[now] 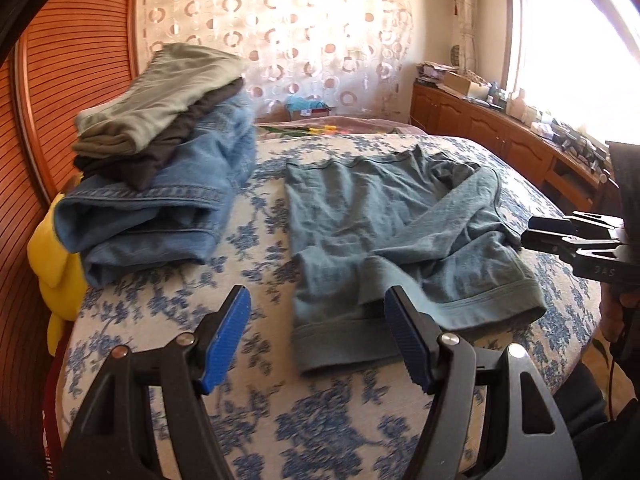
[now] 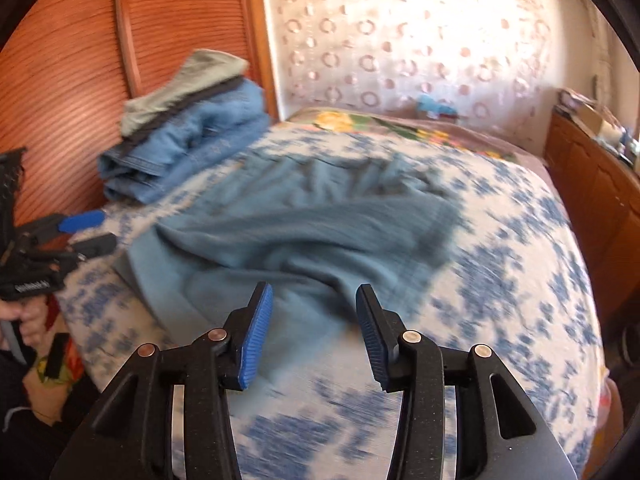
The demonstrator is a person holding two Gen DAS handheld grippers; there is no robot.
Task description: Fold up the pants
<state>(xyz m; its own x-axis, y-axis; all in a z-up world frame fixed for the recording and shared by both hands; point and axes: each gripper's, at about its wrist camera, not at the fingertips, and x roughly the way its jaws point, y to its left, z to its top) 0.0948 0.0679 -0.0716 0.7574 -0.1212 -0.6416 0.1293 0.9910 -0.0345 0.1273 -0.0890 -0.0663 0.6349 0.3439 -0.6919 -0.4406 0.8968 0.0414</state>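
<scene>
Motion blur smears the pants [image 2: 304, 236] and perhaps hides their waistband.

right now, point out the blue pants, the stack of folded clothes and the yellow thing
blue pants [image 1: 384, 216], left wrist view, middle of the fabric
stack of folded clothes [image 1: 160, 200], left wrist view, the jeans
yellow thing [image 1: 56, 264], left wrist view, its side

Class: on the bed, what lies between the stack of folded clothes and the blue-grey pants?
Only a bare strip of the flowered bedspread separates the stack from the pants; the left wrist view shows it best.
</scene>
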